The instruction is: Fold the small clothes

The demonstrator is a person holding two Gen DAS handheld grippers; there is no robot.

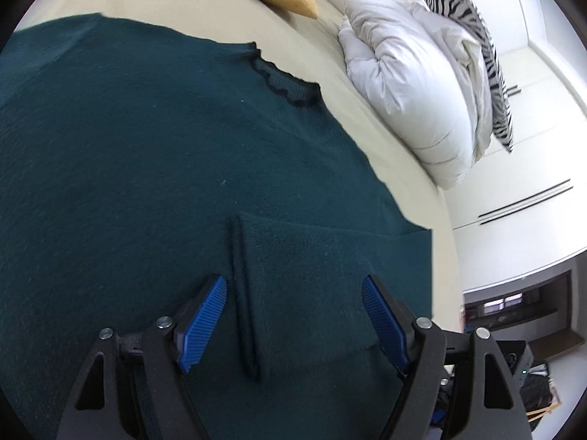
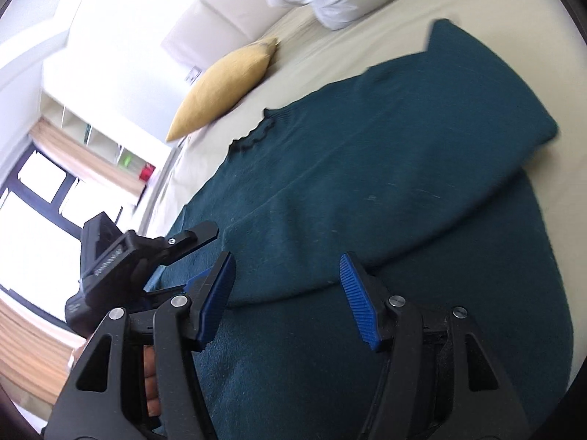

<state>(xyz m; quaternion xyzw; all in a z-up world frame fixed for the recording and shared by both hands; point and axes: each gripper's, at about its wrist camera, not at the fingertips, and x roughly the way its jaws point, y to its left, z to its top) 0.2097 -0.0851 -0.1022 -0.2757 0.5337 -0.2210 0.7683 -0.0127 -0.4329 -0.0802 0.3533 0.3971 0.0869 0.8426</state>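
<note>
A dark teal sweater point(image 1: 154, 168) lies spread flat on a cream bed point(image 1: 352, 117), its wavy dark neckline point(image 1: 286, 82) pointing toward the headboard. One sleeve point(image 1: 315, 278) is folded in across the body, and its ribbed cuff edge point(image 1: 244, 304) lies below my left gripper point(image 1: 293, 282). That gripper hovers open, its blue pads point(image 1: 205, 319) clear of the cloth. In the right wrist view the folded sleeve point(image 2: 385, 198) crosses the sweater point(image 2: 330, 359). My right gripper point(image 2: 287, 260) stands open above the sleeve's end, holding nothing. The left gripper point(image 2: 198, 256) shows beside it at the sweater's left edge.
A mustard cushion point(image 2: 223, 88) and a bunched white duvet point(image 1: 414, 88) with a zebra-striped cushion point(image 1: 477, 44) lie at the head of the bed. The bed edge point(image 1: 444, 242) runs right of the sweater. A window point(image 2: 33, 198) and shelves are beyond. A hand point(image 2: 150, 377) grips the handle.
</note>
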